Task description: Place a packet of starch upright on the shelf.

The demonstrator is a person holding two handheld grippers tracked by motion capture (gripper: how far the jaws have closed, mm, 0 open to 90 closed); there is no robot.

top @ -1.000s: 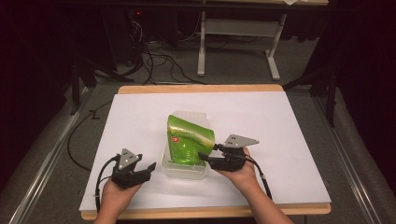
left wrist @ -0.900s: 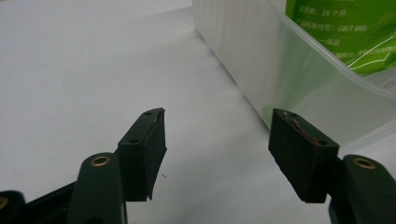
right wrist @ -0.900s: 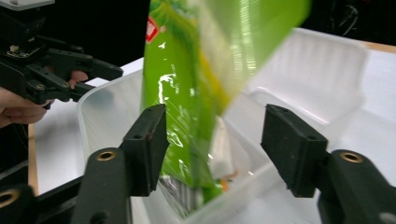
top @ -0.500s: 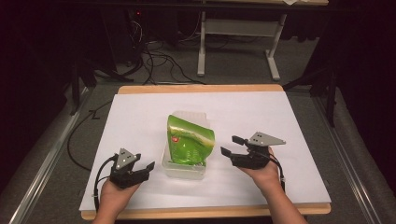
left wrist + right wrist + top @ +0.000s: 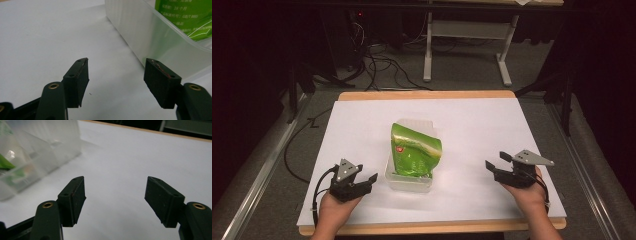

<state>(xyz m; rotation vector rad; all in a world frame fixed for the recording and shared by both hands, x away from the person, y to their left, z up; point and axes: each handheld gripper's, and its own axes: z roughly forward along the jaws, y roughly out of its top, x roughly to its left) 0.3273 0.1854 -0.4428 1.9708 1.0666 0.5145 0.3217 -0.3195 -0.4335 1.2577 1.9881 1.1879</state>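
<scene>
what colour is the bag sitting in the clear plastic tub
Bright green, with a small red mark and pale printing; the bag shows best in the high view.

Glossy green foil pouch [image 5: 414, 150] in translucent, smooth plastic container [image 5: 408, 181]; matt white tabletop [image 5: 492, 130] w/ wood edge; matt black gripper pads [image 5: 160, 82].

Left gripper [image 5: 116, 80]: two black jaws rise from the bottom edge, spread wide, nothing between them. White table surface [image 5: 45, 37] covers the left and centre of the frame. Translucent plastic rectangular container [image 5: 150, 42] runs along the upper right. Inside it, green printed foil bag [image 5: 190, 17], top right corner.
</scene>
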